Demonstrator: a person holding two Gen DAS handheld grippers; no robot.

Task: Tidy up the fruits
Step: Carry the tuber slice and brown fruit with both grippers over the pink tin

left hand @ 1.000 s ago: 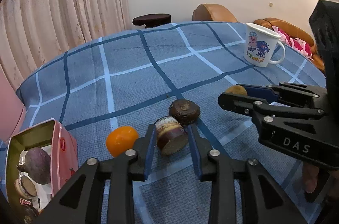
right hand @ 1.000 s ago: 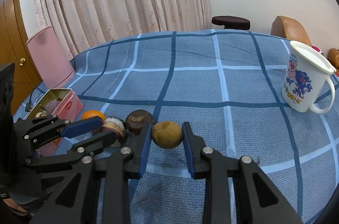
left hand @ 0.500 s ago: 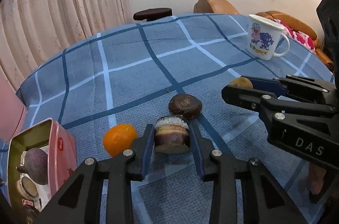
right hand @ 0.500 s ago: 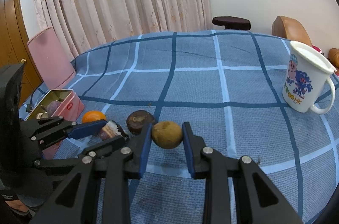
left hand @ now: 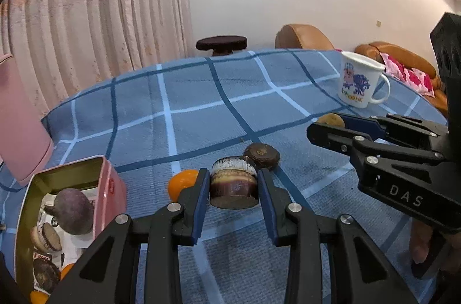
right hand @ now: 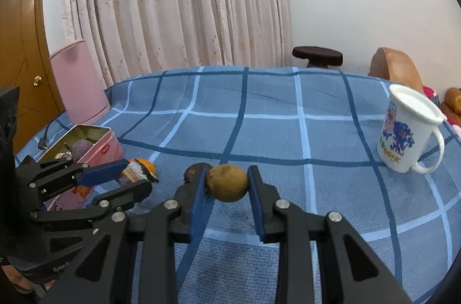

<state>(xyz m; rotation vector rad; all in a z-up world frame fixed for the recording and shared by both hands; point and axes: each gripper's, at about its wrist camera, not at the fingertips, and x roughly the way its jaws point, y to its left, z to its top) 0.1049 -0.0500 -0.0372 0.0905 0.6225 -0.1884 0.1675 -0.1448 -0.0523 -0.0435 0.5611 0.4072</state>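
A blue checked cloth [left hand: 201,108] covers the desk, with pink curtains behind. Nearest, the left claw [left hand: 233,186] pinches a brown-and-cream cut fruit piece [left hand: 233,186] lifted off the cloth, beside an orange [left hand: 181,183] and a pink tin [left hand: 111,188] holding other fruit. The right claw [right hand: 227,183] grips a round brown fruit [right hand: 227,183]; a dark round fruit [left hand: 261,155] lies just beyond, and a white mug [right hand: 409,137] stands farther off.

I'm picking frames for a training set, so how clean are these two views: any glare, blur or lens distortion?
Left wrist view: glare washes out the wall at the upper right; fisheye bends the checked tablecloth lines; the cut fruit between the left gripper fingers is sharp. Right wrist view: even light, dark corner vignette, curved curtain edges; the brown round fruit in the right gripper is crisp.
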